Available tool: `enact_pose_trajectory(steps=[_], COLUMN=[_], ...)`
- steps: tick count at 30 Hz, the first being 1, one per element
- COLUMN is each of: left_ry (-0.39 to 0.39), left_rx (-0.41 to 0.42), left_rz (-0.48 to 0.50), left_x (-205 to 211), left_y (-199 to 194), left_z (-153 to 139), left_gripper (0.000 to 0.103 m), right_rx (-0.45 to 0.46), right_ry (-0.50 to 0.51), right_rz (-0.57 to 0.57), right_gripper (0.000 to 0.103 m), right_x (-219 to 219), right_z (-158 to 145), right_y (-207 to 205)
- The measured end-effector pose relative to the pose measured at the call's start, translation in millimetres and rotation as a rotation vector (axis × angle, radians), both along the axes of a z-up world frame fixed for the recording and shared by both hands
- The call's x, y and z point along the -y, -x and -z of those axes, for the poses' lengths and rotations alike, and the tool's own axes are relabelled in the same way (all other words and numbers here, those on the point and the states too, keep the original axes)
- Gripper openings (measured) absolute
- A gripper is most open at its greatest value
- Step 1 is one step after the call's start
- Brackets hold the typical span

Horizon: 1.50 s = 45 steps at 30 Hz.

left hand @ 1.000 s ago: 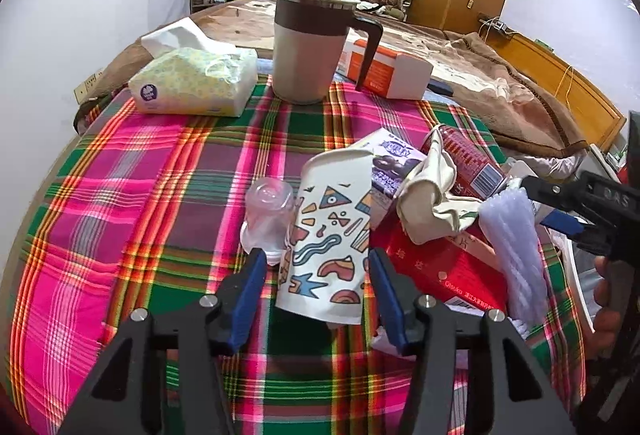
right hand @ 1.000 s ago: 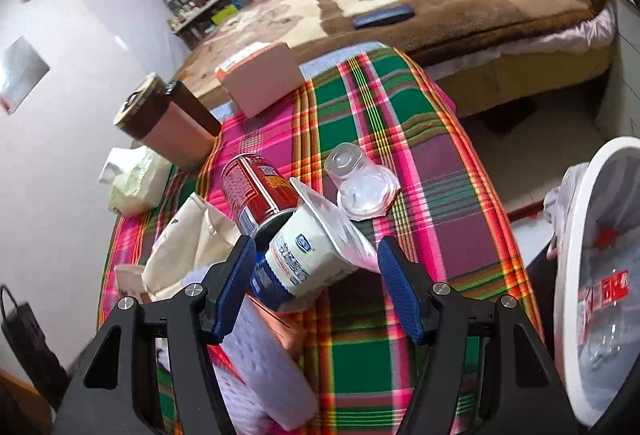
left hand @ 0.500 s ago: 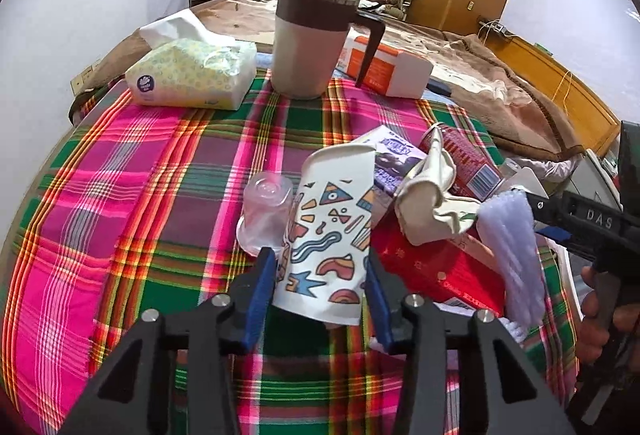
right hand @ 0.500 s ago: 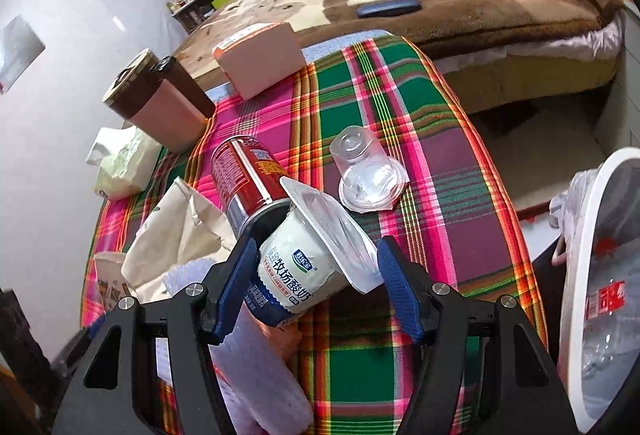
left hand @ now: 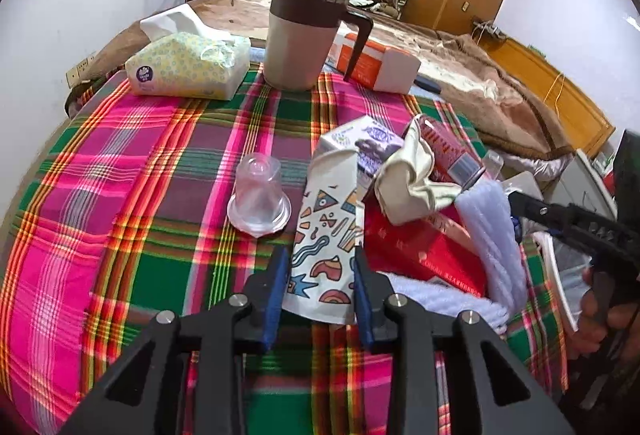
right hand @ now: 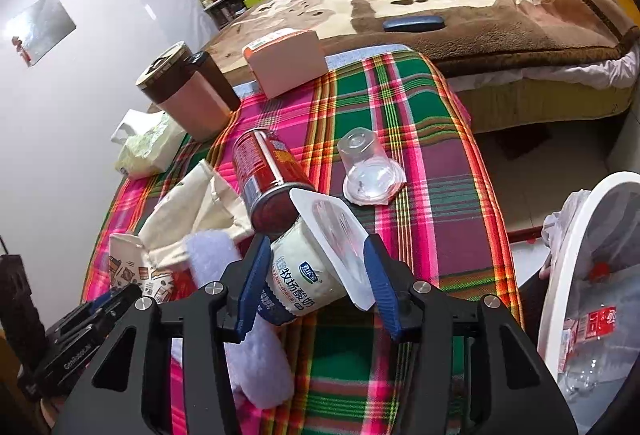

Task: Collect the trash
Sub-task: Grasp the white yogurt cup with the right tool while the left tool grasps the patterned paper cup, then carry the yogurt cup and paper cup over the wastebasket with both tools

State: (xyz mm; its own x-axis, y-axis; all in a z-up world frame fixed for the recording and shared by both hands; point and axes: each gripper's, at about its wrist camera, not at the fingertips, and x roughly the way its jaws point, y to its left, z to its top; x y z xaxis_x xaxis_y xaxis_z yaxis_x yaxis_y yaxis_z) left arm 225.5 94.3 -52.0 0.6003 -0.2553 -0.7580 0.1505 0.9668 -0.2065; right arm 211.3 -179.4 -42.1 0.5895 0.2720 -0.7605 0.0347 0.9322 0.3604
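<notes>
A paper cup (left hand: pixel 324 243) with coloured shapes lies on the plaid tablecloth (left hand: pixel 160 195). My left gripper (left hand: pixel 319 267) is closing, and both blue pads press on the cup's sides. In the right wrist view a white and blue yogurt cup (right hand: pixel 300 275) with a peeled lid lies against a red can (right hand: pixel 266 171). My right gripper (right hand: pixel 316 255) is closing around the yogurt cup; one pad touches its body, the other its lid rim. A clear plastic cup (left hand: pixel 258 195) stands upside down left of the paper cup. Another clear cup (right hand: pixel 366 171) stands right of the can.
A cream cloth (left hand: pixel 412 179), a red packet (left hand: pixel 412 239), a carton (left hand: pixel 360 139) and a white fluffy roll (left hand: pixel 496 235) crowd the table's right side. A mug (left hand: pixel 300 39), tissue pack (left hand: pixel 188 67) and box (left hand: pixel 376 63) stand at the back. A lined white bin (right hand: pixel 592 275) stands right of the table.
Both grippers' jaws have narrowed. The left pads have come in onto the paper cup. The right pads have come in around the yogurt cup, which now sits tilted between them.
</notes>
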Motion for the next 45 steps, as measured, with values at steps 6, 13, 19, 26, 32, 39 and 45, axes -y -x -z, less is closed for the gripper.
enact_pose_trajectory(steps=[6, 13, 19, 26, 32, 39, 45], left_ry=[-0.02, 0.014, 0.015, 0.036, 0.059, 0.049, 0.037], left_rx=[-0.022, -0.059, -0.057, -0.04, -0.009, 0.024, 0.056], left_rz=[0.01, 0.026, 0.008, -0.001, -0.007, 0.017, 0.054], left_x=[2.4, 9.3, 7.5, 6.4, 5.0, 14.8, 32.1], left_y=[-4.3, -13.9, -14.3, -8.2, 1.6, 18.2, 35.8], left_z=[4.7, 16.6, 17.1, 14.2, 6.1, -8.9, -24.6], left_gripper=[0.035, 0.045, 0.044, 0.043, 0.043, 0.043, 0.043], right_rx=[-0.077, -0.162, -0.193, -0.191, -0.098, 0.036, 0.084], right_ry=[0.088, 0.291, 0.221, 0.016, -0.03, 0.032, 0.059], right_rz=[-0.157, -0.279, -0.164, 0.033, 0.037, -0.03, -0.036], right_gripper=[0.05, 0.051, 0.06, 0.063, 0.06, 0.06, 0.06], right_x=[1.4, -16.4, -14.0, 1.5, -3.0, -7.3, 2.9], right_z=[-11.9, -8.0, 4.7, 19.4, 11.3, -12.1, -21.8], right_y=[-6.0, -26.7, -27.0, -17.1, 2.6, 22.6, 40.1])
